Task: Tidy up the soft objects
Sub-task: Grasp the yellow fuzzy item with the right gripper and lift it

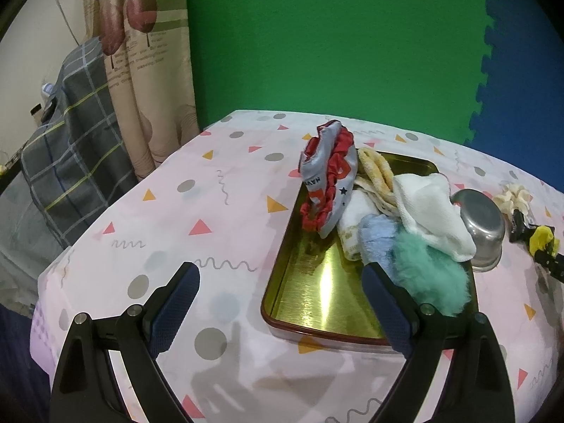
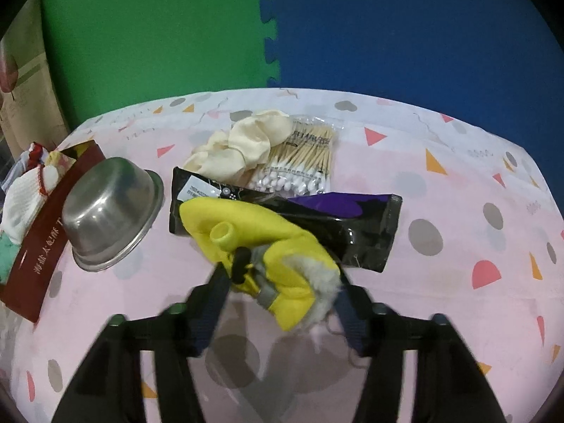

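Item: yellow plush toy [image 2: 268, 246] pinched in my right gripper [image 2: 278, 282], left gripper [image 1: 282, 303] agape; risk: loose fur grip slipping, toy dropping at six o'clock before the tin [image 1: 317, 310].

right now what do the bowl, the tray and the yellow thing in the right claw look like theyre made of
Bowl: bare metal, likely stainless steel, going by its dull silvery sheen and rolled rim.
Tray: metal tin with a brushed gold inside that throws a bright glare, and a dark red outer wall.
Yellow thing: soft cloth, perhaps felt or fleece, matte, with grey-white fluffy trim; it sags between the right claw fingers.
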{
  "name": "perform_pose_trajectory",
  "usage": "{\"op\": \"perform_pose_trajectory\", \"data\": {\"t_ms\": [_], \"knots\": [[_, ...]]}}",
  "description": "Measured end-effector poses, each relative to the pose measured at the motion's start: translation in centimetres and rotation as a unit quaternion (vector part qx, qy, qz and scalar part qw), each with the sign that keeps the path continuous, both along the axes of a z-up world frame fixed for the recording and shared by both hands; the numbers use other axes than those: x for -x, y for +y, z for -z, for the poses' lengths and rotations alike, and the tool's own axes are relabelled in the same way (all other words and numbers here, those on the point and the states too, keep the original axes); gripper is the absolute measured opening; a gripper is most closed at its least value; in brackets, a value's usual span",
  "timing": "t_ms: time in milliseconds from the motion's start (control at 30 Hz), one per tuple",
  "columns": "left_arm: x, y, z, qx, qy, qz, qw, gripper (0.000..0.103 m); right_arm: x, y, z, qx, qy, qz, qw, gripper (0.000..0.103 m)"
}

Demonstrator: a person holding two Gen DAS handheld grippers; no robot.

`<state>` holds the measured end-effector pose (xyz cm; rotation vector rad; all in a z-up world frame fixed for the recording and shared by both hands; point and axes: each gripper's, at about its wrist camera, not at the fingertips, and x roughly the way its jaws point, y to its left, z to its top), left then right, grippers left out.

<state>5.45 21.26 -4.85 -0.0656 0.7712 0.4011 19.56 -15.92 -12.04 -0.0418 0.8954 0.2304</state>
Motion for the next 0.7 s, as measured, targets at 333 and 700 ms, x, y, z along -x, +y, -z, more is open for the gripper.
{"op": "perform_pose_trajectory", "data": {"t_ms": [333,700], "knots": [[-0.2,-2.6,0.1,-0.021,0.002,0.035,0.9992,0.092,2.4,-2.2,-1.0,-0.03,-0.011,0.011,0.999,0.033],[-1.7,-9.7,-1.3,-0.007,-0.007,0.136,0.9907,0.092,4.9,-6.8,-1.1,-0.029,-0.009,0.054,0.998,0.031]]}}
